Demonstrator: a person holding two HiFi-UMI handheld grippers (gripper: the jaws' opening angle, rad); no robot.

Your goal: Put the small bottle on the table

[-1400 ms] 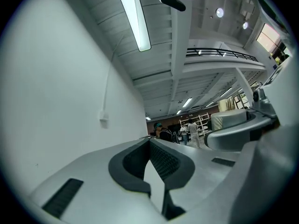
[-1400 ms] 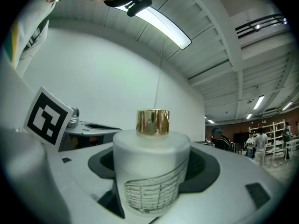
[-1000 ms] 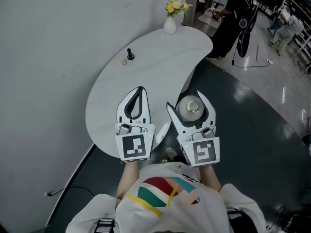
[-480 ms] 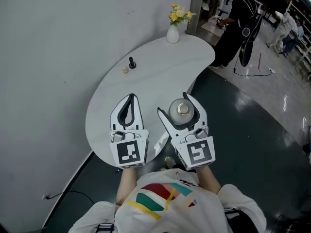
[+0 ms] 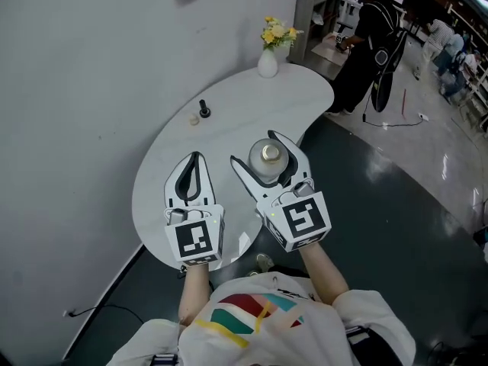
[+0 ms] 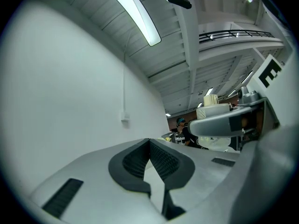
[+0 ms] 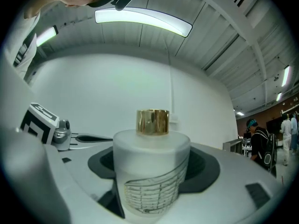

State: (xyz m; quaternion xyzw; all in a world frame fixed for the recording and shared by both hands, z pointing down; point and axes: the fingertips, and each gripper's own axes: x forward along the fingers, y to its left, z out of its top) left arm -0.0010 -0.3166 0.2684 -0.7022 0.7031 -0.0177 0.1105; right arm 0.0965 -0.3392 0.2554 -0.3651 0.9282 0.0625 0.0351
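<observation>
2 jaws of right gripper [image 5: 256,148] clasp small bottle [image 5: 264,162].

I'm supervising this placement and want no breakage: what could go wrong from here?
1. The small bottle, clamped in the right gripper, appears close to the table's curved inner edge. Set down there, it might tip off onto the floor.
2. Its height above the table cannot be judged, so opening early could drop it.
3. The shut left gripper sits close beside it, and a sideways move might bump it.
</observation>
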